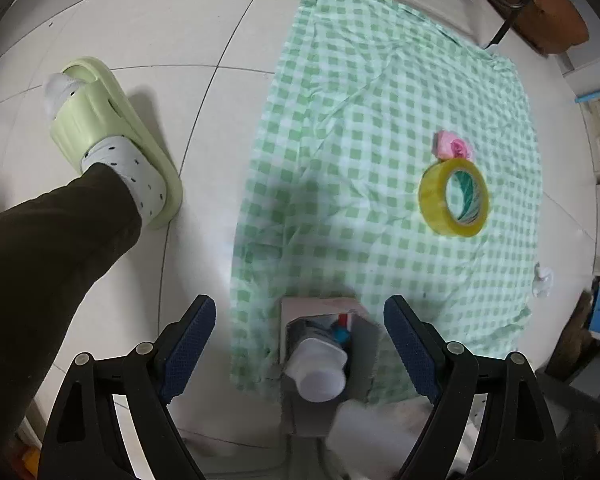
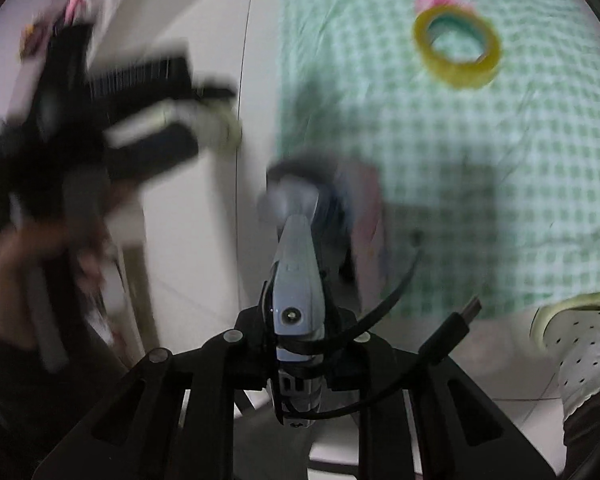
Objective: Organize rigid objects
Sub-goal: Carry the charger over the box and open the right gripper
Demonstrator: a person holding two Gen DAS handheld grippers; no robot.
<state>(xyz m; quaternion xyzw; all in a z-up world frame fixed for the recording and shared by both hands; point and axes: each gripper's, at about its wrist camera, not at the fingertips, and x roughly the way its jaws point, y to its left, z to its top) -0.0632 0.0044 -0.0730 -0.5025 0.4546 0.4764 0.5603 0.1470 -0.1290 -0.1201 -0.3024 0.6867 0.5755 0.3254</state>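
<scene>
Right tongs carrying a grey gadget toward the box

Our right tongs [image 2: 296, 320] are clamped on a slim grey device [image 2: 296, 264], a stiff, smooth plastic shell with a dangling cable [image 2: 448, 332], light by the look of it; gripping its flat sides suits it, though it may slip. Our left tongs [image 1: 300, 356] stand wide apart and hold nothing, hovering over the small cardboard box [image 1: 324, 364], which already contains a white plastic cup [image 1: 320, 372]. A yellow tape roll [image 1: 454, 197] lies well apart on the green checked cloth [image 1: 360, 120] spread over the white tiled floor [image 1: 160, 20].
</scene>
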